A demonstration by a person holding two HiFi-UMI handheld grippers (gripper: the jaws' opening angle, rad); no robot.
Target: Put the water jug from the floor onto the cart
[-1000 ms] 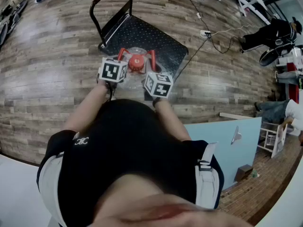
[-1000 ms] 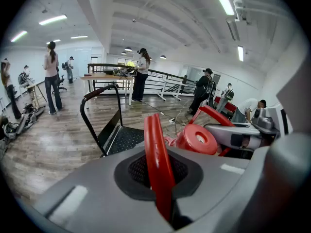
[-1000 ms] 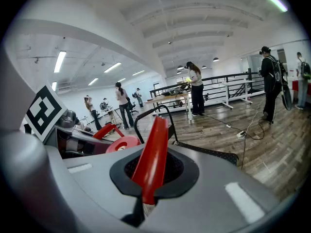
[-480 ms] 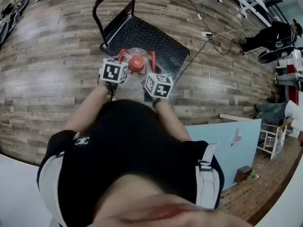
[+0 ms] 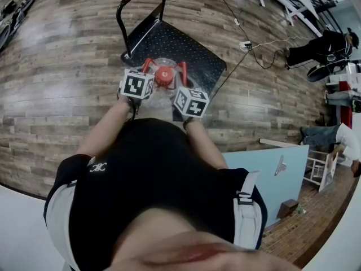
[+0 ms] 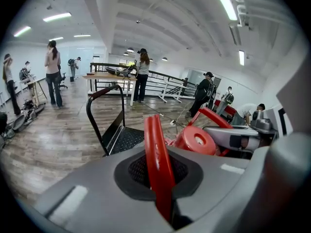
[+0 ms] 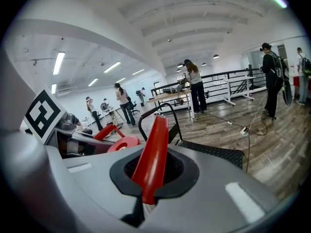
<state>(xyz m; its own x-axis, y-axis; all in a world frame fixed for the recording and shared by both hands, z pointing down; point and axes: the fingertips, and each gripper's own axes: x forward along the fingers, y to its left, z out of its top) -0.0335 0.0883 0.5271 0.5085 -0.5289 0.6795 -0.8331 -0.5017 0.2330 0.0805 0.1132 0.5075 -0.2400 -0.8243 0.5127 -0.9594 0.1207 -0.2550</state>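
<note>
Water jug [image 5: 164, 75] shows mainly its red cap by the cart [image 5: 192, 49]; left gripper [image 6: 160, 183] and right gripper [image 7: 146, 183] clamp its handles [image 6: 155, 140], body mostly hidden.

Cart deck [image 5: 189, 47] bare beyond jug [image 5: 164, 75]; push handle [image 5: 119, 22] bars far-left edge; power strip [image 5: 245, 46] lies right.
</note>
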